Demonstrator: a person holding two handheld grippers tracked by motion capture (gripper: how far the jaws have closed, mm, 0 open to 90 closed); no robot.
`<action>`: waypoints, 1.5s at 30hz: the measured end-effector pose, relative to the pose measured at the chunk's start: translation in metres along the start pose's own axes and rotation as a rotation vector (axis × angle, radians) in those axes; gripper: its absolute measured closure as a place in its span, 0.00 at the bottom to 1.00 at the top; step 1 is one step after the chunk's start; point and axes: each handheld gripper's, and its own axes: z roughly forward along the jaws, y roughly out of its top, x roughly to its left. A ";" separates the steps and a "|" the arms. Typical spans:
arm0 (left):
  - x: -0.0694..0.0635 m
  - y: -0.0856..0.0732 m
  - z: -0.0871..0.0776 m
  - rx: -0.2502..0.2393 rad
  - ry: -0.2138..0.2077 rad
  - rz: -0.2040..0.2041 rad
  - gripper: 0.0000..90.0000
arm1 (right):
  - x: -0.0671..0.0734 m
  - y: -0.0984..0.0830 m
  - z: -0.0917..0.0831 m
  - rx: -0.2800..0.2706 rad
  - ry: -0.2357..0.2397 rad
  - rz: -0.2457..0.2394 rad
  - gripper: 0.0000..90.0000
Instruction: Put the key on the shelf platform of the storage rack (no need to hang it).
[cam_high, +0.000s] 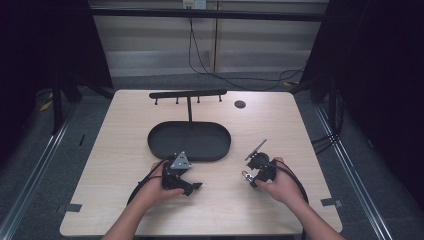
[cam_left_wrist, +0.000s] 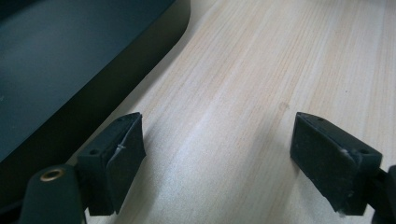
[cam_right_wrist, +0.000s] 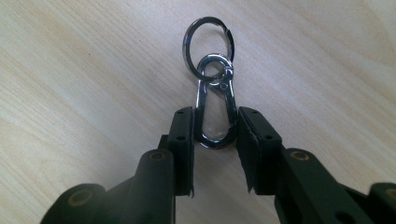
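High view: a person's left hand (cam_high: 159, 186) holds the left gripper (cam_high: 192, 187) low over the wooden table (cam_high: 110, 150), just on the near side of a black oval tray (cam_high: 160, 145). A grey three-cornered plate (cam_high: 180, 161) sits on top of this gripper. The right hand (cam_high: 280, 186) holds the right gripper (cam_high: 248, 177) off to the right of the tray, with a small metal clip (cam_high: 245, 174) at its tips. Beyond the tray, past both grippers, stands a black rack (cam_high: 188, 93) with short pegs, and a dark round disc (cam_high: 240, 104) lies on the table to the right of it.

Left gripper view: the jaws stand wide apart, released, with nothing but bare table between them. The tray's wall (cam_left_wrist: 116, 79) runs along just outside the left jaw. One pad (cam_left_wrist: 123, 163) shows a worn, pale edge.

Right gripper view: the jaws are clenched on the lower end of a silver carabiner-style clip (cam_right_wrist: 215, 109), which lies between the two pads (cam_right_wrist: 184, 140) and reaches forward, away from the gripper. A split ring (cam_right_wrist: 208, 44) is hooked through the clip's far end. Whether clip and ring rest on the table or hang just above it, I cannot tell.
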 end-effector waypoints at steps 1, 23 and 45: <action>0.000 0.000 0.000 0.000 0.000 0.000 0.19 | 0.001 0.000 0.000 0.003 0.004 0.003 0.76; 0.000 0.000 0.000 0.000 -0.001 0.000 0.19 | -0.010 -0.003 -0.013 0.007 0.059 -0.015 0.76; 0.000 0.000 0.000 0.000 0.000 0.000 0.19 | -0.017 0.014 -0.043 0.001 0.109 -0.022 0.76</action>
